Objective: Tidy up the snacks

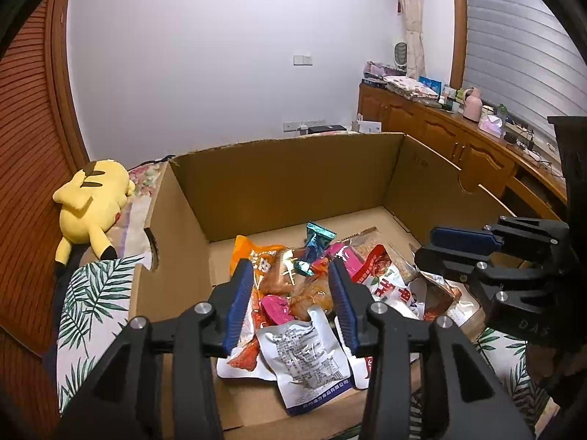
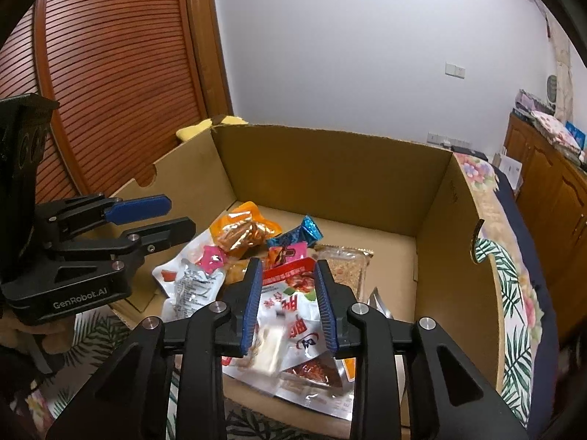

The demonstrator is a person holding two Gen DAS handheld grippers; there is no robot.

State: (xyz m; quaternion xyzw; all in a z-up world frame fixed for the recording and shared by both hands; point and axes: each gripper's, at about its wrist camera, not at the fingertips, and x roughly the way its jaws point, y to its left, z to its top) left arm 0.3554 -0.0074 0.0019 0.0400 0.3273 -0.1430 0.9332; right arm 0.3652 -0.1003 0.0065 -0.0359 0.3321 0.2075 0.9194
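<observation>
While both grippers hover with fingers spread and empty over the open brown cardboard box [image 2: 433, 198] on the bed, where the crinkly snack packets [image 1: 312, 359] lie heaped, the right gripper [image 2: 288, 308] should probably descend squarely onto the red-and-white foil pouch [image 2: 293, 315], pinching one flat edge so neighbouring packets stay put, while the left gripper [image 1: 291, 306] keeps apart.

Pale wall [image 1: 220, 66] ahead, a slatted wooden door [image 2: 121, 84] to the left — low wooden cabinets [image 1: 447, 135] run under the shuttered window [image 1: 513, 47], tops cluttered, a cream curtain [image 1: 412, 18] beside them.
</observation>
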